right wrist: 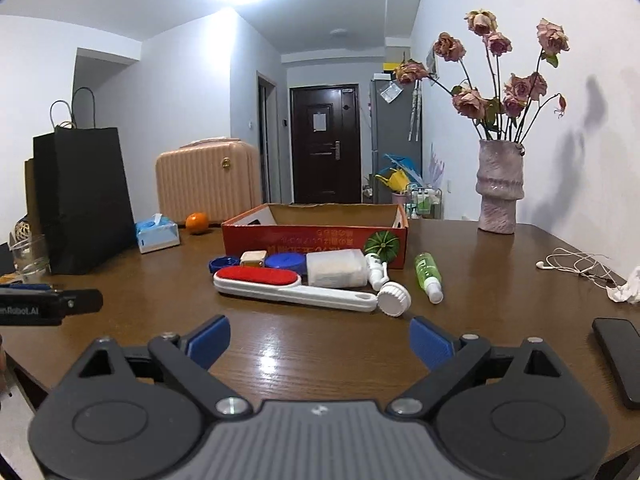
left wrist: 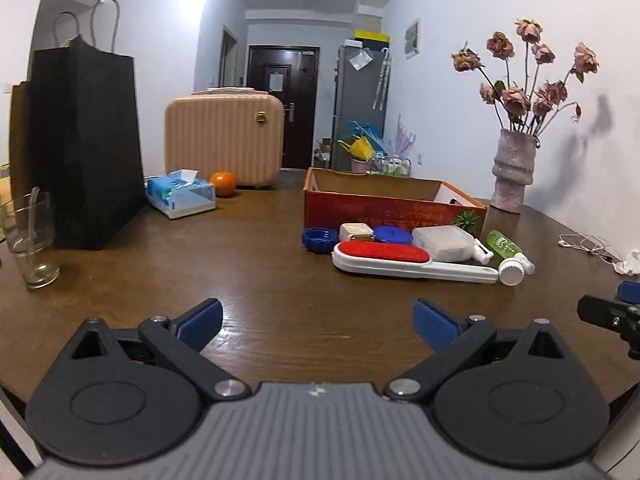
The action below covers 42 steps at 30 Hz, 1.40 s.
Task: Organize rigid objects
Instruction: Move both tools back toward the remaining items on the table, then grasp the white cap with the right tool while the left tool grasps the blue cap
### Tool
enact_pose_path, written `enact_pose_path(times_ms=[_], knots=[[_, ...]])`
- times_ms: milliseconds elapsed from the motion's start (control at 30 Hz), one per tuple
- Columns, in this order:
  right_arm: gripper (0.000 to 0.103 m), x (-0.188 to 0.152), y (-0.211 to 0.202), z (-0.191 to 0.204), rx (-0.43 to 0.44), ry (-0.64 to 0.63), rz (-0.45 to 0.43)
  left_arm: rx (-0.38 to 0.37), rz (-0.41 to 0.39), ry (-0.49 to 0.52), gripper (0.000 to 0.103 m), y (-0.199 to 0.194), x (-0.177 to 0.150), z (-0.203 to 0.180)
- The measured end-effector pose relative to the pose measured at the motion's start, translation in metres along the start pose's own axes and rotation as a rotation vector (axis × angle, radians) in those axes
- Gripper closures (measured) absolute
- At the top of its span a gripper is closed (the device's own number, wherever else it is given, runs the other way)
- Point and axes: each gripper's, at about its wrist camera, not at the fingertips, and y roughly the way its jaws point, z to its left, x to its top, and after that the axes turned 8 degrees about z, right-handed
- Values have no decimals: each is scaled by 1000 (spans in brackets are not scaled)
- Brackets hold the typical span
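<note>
A red cardboard box [left wrist: 384, 210] [right wrist: 312, 236] stands open on the brown table. In front of it lie a white lint brush with a red pad [left wrist: 400, 260] [right wrist: 288, 284], a blue ring cap [left wrist: 319, 239], a blue lid [right wrist: 285, 261], a small cream block [right wrist: 253, 258], a white plastic case [left wrist: 442, 242] [right wrist: 336, 267], a white spray bottle [right wrist: 378, 272], a white round cap [right wrist: 394, 298] and a green bottle [left wrist: 506, 246] [right wrist: 428, 276]. My left gripper [left wrist: 318, 326] is open and empty, low over the table. My right gripper [right wrist: 319, 344] is open and empty, just short of the brush.
A black paper bag [left wrist: 84, 144], a glass with a spoon [left wrist: 30, 240], a tissue box [left wrist: 182, 194], an orange [left wrist: 222, 183] and a pink case [left wrist: 224, 140] stand at left and back. A vase of dried roses [right wrist: 500, 188], white earphones [right wrist: 576, 266] and a black phone [right wrist: 618, 360] are at right.
</note>
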Motion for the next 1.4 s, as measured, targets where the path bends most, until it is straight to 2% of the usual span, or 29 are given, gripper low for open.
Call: enact_pose_path(times_ms=[200, 267, 400, 500, 633, 667, 767, 867, 933, 1000, 1033, 1167, 1233, 1300, 1367, 1400], knots=[[9, 2, 23, -7, -47, 29, 40, 0, 2, 44, 0, 10, 9, -8], [14, 2, 33, -12, -52, 37, 57, 4, 14, 46, 0, 17, 11, -9], [18, 10, 55, -27, -80, 73, 89, 12, 49, 45, 0, 41, 18, -9], [20, 19, 71, -40, -97, 97, 104, 16, 71, 59, 0, 64, 30, -9], [30, 34, 102, -57, -97, 133, 121, -9, 78, 70, 0, 102, 55, -7], [34, 37, 110, -60, -92, 143, 131, -20, 88, 71, 0, 116, 63, -5], [39, 49, 135, -68, -87, 150, 153, -50, 134, 86, 1, 159, 82, 1], [39, 57, 157, -76, -100, 171, 181, -70, 176, 89, 5, 197, 101, 5], [39, 59, 170, -83, -77, 211, 203, -86, 204, 80, 11, 218, 110, 6], [39, 60, 180, -90, -49, 252, 218, -72, 234, 60, 12, 240, 117, 9], [39, 60, 184, -91, -46, 261, 219, -69, 243, 53, 18, 249, 119, 9], [49, 57, 196, -94, -55, 265, 236, -57, 268, 58, 27, 274, 122, 10], [51, 56, 199, -95, -51, 266, 248, -71, 281, 51, 41, 281, 121, 13], [57, 55, 200, -95, -52, 263, 248, -88, 301, 43, 49, 286, 121, 15], [67, 54, 202, -96, -55, 268, 248, -111, 313, 37, 50, 289, 120, 16], [67, 53, 202, -96, -55, 266, 248, -120, 313, 37, 50, 290, 120, 17]])
